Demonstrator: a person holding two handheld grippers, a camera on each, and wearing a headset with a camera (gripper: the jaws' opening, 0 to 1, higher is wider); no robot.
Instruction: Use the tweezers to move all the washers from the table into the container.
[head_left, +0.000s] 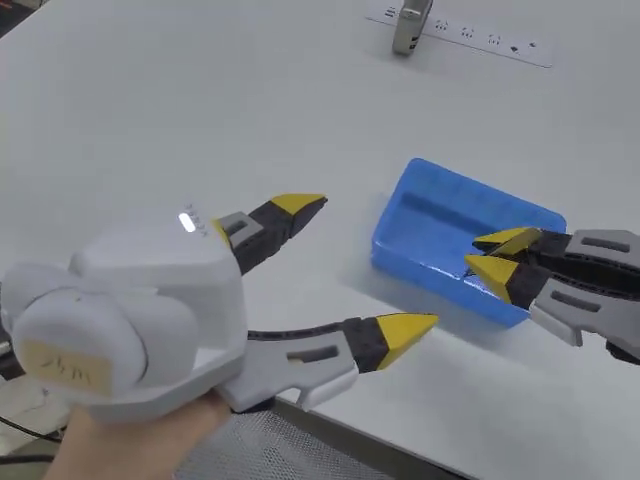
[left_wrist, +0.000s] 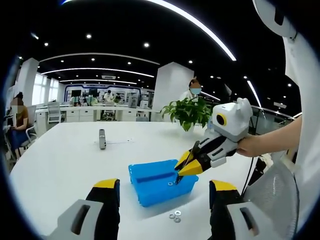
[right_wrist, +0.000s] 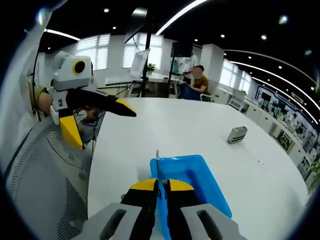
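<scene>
My right gripper (head_left: 495, 255) is shut on thin metal tweezers (right_wrist: 157, 165), which run out ahead of its closed fingers. The tweezers' tip (left_wrist: 177, 179) hangs just over the blue container (left_wrist: 150, 185), near its right end. A few small washers (left_wrist: 175, 216) lie on the white table in front of the container, close to my left gripper (left_wrist: 164, 187). That left gripper (head_left: 355, 268) is open wide with nothing between its yellow tips and sits left of the container (head_left: 440, 215). A small ring seems to lie inside the container near the tip.
A small metal block (head_left: 407, 27) and a white power strip (head_left: 480, 36) lie at the table's far side. The table's near edge (head_left: 400, 455) runs below the grippers, with a mesh chair back under it. People sit at desks far behind.
</scene>
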